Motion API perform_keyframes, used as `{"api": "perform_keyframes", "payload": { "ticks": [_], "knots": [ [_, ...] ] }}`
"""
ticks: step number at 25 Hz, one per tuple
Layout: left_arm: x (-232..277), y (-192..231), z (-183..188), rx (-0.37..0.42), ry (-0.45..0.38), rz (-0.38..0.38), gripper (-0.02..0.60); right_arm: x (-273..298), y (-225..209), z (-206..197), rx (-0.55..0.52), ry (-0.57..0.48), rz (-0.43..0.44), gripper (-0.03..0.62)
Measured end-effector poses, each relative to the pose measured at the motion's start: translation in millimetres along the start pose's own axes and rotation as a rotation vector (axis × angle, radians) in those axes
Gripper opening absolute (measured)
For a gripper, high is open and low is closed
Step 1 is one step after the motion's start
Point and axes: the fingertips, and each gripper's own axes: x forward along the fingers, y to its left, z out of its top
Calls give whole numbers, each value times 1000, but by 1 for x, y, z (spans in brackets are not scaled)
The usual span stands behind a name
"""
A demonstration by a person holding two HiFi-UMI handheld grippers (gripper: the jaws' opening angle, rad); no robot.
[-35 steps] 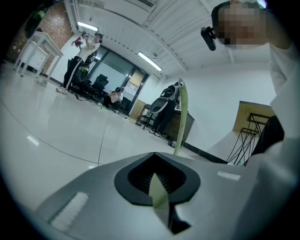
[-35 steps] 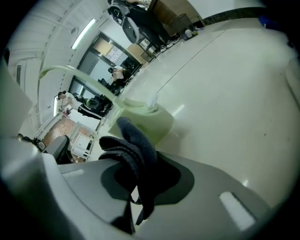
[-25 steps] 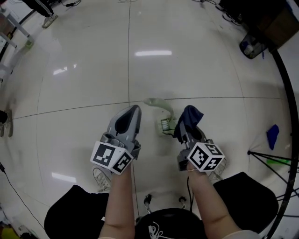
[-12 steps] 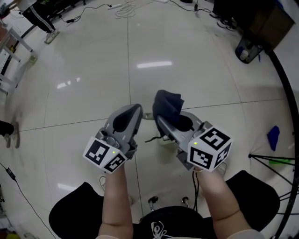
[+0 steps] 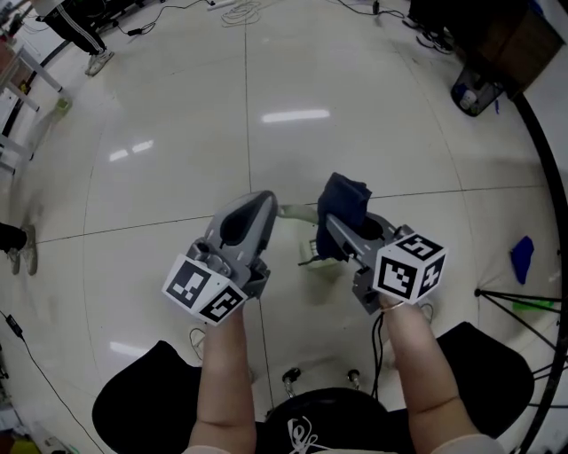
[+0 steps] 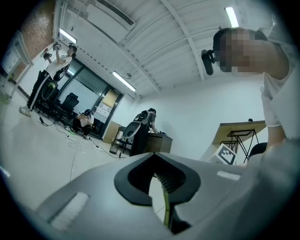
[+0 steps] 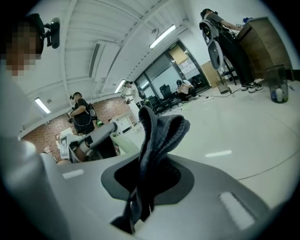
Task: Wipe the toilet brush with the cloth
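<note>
In the head view my left gripper (image 5: 264, 202) is shut on one end of the pale green toilet brush (image 5: 300, 212), which runs right and down between the two grippers; its head is partly hidden behind the right one. A thin green strip of the brush (image 6: 165, 206) shows between the left gripper's (image 6: 156, 178) closed jaws. My right gripper (image 5: 342, 226) is shut on a dark blue cloth (image 5: 344, 202), bunched and sticking up past the jaws just right of the handle. In the right gripper view the cloth (image 7: 157, 136) stands up from the right gripper (image 7: 152, 173), and the brush (image 7: 125, 139) lies beyond it.
Glossy white tiled floor below. A dark bin (image 5: 479, 84) stands at the far right, a blue scrap (image 5: 521, 257) and black stand legs (image 5: 524, 306) lie at the right edge. Cables (image 5: 235, 11) trail at the top. A person's shoe (image 5: 96, 60) is far left.
The right gripper has lifted the cloth from low beside the brush head up to the handle, then shifted slightly right. The left gripper has kept its hold and hardly moved.
</note>
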Motion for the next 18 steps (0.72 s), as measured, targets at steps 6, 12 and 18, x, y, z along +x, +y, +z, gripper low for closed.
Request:
{"api": "perform_keyframes", "payload": {
  "ticks": [6, 12, 18],
  "knots": [
    [1, -3, 0, 22, -10, 11, 6, 2, -43, -45, 34, 83, -101, 63],
    [1, -4, 1, 30, -24, 11, 6, 10, -81, -98, 74, 166, -181, 63],
    [1, -7, 4, 45, -19, 0, 6, 22, -111, -154, 153, 233, -221, 63]
  ]
}}
